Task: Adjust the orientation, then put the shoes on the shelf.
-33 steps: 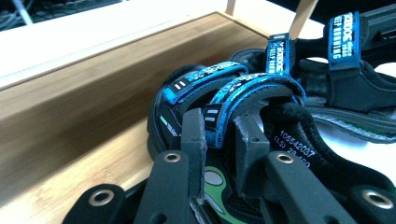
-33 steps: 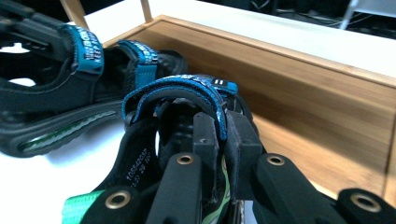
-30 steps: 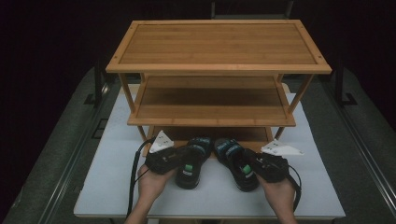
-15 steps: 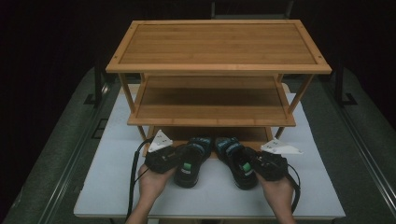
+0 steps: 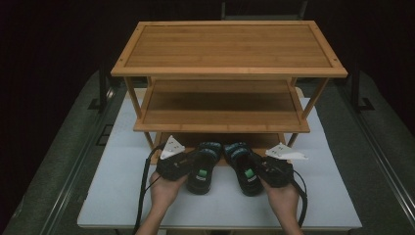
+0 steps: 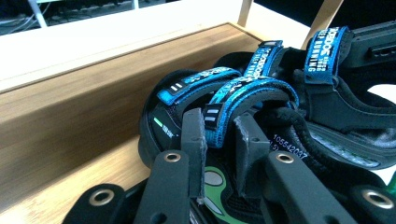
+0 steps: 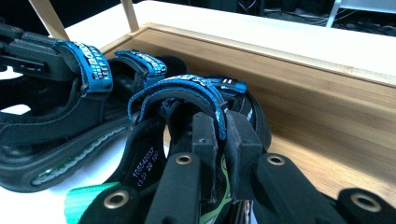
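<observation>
Two black sandals with blue straps lie side by side at the front of a bamboo shoe rack [image 5: 230, 44], toes over its lowest shelf. My left gripper [image 5: 192, 164] is shut on the blue strap [image 6: 254, 91] of the left sandal [image 5: 201, 171]; in the left gripper view its pads [image 6: 194, 128] pinch that strap. My right gripper [image 5: 255, 169] is shut on the arched blue strap [image 7: 177, 91] of the right sandal [image 5: 243, 166]. Each gripper view also shows the other sandal [image 6: 341, 98] [image 7: 70, 112] beside its own.
The rack has three tiers; the middle shelf [image 5: 220, 117] hangs low over the sandals' toes. The bottom shelf's raised wooden rail [image 6: 93, 93] [image 7: 327, 102] runs just behind them. White tabletop [image 5: 117, 196] lies to either side, and cables trail from both grippers.
</observation>
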